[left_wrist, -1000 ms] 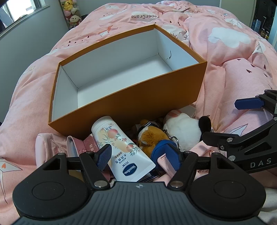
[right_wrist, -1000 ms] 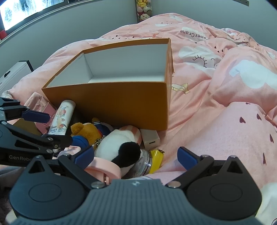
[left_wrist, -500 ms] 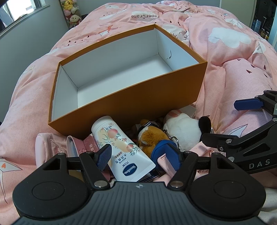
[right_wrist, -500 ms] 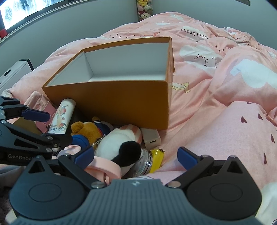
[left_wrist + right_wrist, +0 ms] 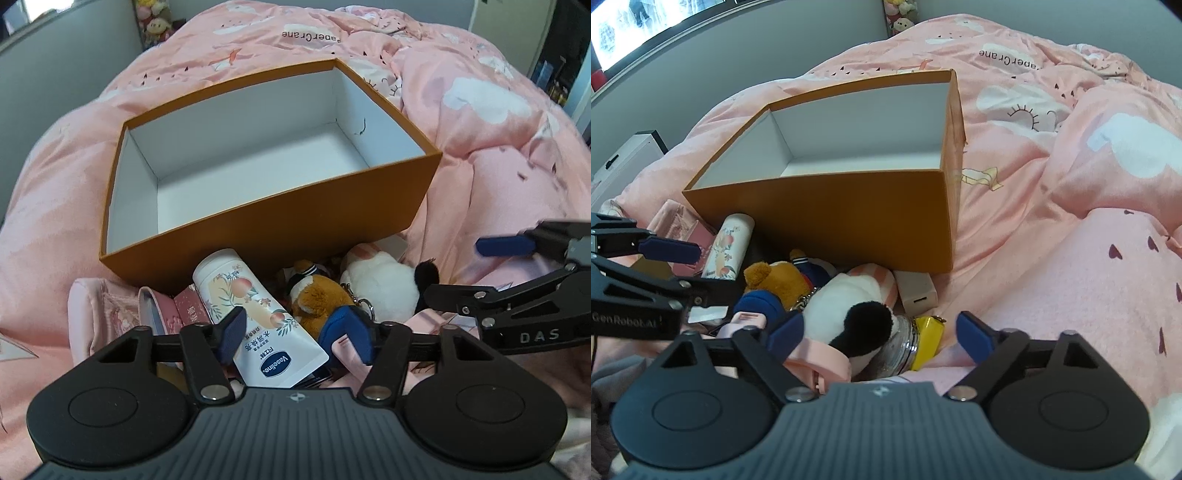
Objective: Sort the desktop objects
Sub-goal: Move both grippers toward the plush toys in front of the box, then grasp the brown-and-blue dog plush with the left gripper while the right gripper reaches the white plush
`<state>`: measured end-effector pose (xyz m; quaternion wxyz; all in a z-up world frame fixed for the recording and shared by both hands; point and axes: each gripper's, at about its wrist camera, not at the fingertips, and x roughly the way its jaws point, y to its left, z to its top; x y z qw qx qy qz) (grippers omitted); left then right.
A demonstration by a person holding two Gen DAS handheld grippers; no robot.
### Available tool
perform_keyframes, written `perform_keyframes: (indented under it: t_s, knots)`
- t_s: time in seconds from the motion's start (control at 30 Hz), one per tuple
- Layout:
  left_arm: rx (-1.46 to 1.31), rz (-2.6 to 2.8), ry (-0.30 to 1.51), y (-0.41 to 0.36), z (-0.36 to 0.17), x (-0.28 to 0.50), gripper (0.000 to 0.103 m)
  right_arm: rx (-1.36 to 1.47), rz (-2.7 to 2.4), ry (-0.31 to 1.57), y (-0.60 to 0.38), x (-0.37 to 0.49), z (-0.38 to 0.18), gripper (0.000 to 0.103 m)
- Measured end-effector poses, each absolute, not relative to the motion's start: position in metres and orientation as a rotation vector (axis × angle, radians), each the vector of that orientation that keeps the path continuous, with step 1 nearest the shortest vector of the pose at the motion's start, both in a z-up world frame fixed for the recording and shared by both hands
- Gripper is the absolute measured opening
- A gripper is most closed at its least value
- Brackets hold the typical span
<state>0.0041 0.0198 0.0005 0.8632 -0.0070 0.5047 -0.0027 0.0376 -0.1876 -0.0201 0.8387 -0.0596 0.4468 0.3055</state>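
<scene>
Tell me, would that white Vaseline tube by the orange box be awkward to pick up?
Probably a little. The Vaseline tube looks smooth and glossy, so it may slip between the fingers. Its flat crimped end likely flexes if squeezed, while the round cap end seems firmer. Lying on soft pink bedding, it could roll sideways.

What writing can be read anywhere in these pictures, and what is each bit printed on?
"Vaseline": blue oval on the white lotion tube.
Chinese characters above that oval: too small to read.
"PaperCrane": pink duvet, seen upside down.
"DAS": right gripper, on its arm.
"GenRobot.AI": left gripper, on its arm.
Orange box: no text seen.
</scene>
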Motion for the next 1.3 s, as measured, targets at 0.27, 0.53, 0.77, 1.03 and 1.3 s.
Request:
perform_keyframes:
  t_s: [0.27,0.53,0.77,1.03,1.3]
  knots:
    - [-0.197,-0.012,1.073,0.051,0.01,0.008,0.051,-0.076,0.71,1.011,-0.184,0.05,-0.021,0.064]
    - [-0.135,-0.064,1.085,0.029,0.002,0.023,0.051,-0.047,0.72,1.079,-0.176,0.066,-0.034,0.055]
    - [-0.095,-0.083,1.125,0.018,-0.017,0.036,0.053,0.039,0.736,1.11,-0.182,0.07,-0.048,0.036]
    - [-0.089,-0.084,1.162,0.01,-0.032,0.043,0.05,0.071,0.744,1.071,-0.187,0.065,-0.047,0.02]
    - [-0.062,-0.056,1.104,0.012,-0.025,0.037,0.011,0.075,0.732,1.042,-0.193,0.061,-0.041,0.011]
